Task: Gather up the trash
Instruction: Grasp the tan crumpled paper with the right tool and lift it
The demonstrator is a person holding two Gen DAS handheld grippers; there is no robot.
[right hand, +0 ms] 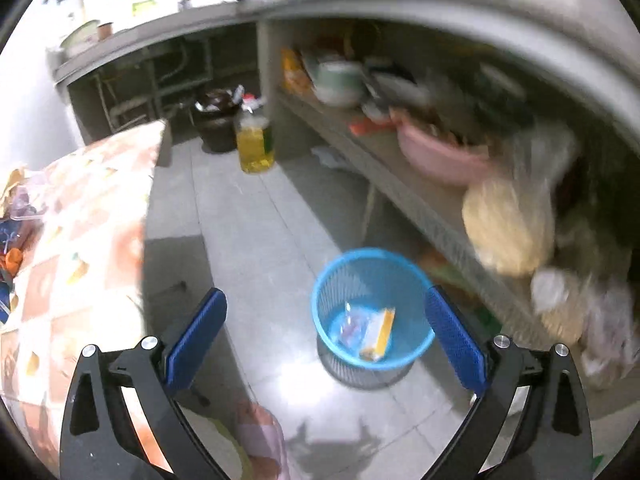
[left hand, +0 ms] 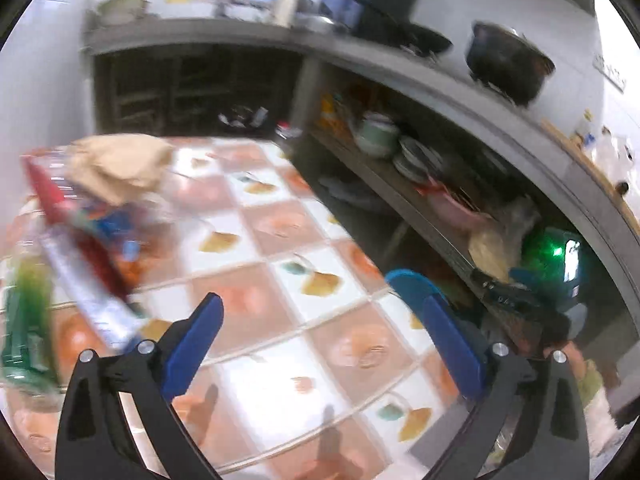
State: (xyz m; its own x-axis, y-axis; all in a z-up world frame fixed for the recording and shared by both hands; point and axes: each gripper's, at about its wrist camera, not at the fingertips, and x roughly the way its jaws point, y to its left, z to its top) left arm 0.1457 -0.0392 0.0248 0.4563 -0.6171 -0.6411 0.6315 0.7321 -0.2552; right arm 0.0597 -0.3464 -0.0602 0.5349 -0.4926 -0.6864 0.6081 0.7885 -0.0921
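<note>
My left gripper (left hand: 320, 312) is open above a table with a patterned orange-and-white cloth (left hand: 280, 264); nothing is between its blue pads. A blurred heap of trash lies at the table's left: a crumpled brown paper bag (left hand: 120, 166), red and blue wrappers (left hand: 92, 224), a silver wrapper (left hand: 92, 304) and a green bottle (left hand: 28, 312). My right gripper (right hand: 324, 312) is open over the grey floor, with nothing held. Just beyond it stands a blue mesh basket (right hand: 372, 312) holding a clear wrapper (right hand: 354, 326) and a yellow-and-white packet (right hand: 378, 334).
A low shelf (right hand: 400, 184) along the right carries a pink basin (right hand: 436, 152), bowls and bagged goods. A bottle of yellow oil (right hand: 255, 140) and a dark bin (right hand: 216, 120) stand on the floor farther back. A counter with dark pots (left hand: 508, 64) runs above.
</note>
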